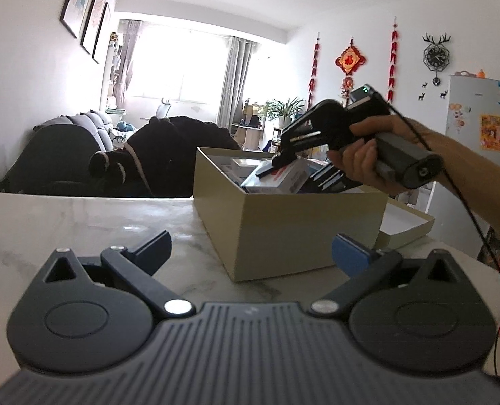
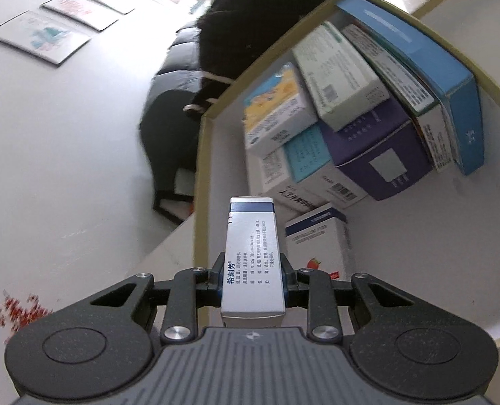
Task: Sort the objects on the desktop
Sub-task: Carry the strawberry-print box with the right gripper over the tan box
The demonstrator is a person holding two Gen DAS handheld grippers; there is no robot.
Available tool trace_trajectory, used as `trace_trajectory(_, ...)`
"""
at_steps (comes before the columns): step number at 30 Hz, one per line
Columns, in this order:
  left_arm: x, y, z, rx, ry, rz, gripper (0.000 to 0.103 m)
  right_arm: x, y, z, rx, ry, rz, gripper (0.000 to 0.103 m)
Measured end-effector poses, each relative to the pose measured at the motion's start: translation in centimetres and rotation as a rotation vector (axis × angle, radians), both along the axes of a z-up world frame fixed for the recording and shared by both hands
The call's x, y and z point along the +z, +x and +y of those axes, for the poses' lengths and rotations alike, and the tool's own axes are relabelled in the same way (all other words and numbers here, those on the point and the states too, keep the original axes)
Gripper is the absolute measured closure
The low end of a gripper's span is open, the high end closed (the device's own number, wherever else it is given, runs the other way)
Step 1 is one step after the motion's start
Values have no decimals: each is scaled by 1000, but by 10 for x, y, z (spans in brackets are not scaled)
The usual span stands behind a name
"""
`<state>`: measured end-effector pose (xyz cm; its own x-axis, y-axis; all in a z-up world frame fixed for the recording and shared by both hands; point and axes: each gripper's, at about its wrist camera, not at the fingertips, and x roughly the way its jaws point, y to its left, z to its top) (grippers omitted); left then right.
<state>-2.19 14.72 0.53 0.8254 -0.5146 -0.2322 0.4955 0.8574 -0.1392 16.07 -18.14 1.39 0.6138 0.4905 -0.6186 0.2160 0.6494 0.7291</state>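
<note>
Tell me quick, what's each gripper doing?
Left gripper: open, holding nothing.
Right gripper: shut on a white medicine box, above the cardboard box.

Bright daylight floods through a curtained window (image 1: 182,64) at twelve o'clock, with framed pictures (image 1: 88,20) on the white wall at eleven, a grey sofa (image 1: 71,138) at nine, and a wall clock (image 1: 436,56) above a white fridge (image 1: 479,118) at two.
</note>
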Motion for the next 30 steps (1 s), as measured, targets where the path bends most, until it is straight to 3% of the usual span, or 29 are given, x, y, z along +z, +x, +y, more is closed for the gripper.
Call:
trace_trajectory(14, -8, 3, 6, 28, 17, 45, 0, -23, 24, 21, -111, -77, 123, 72)
trace_trajectory(30, -12, 6, 3, 24, 58, 60, 0, -17, 20, 21, -124, -149, 115, 60)
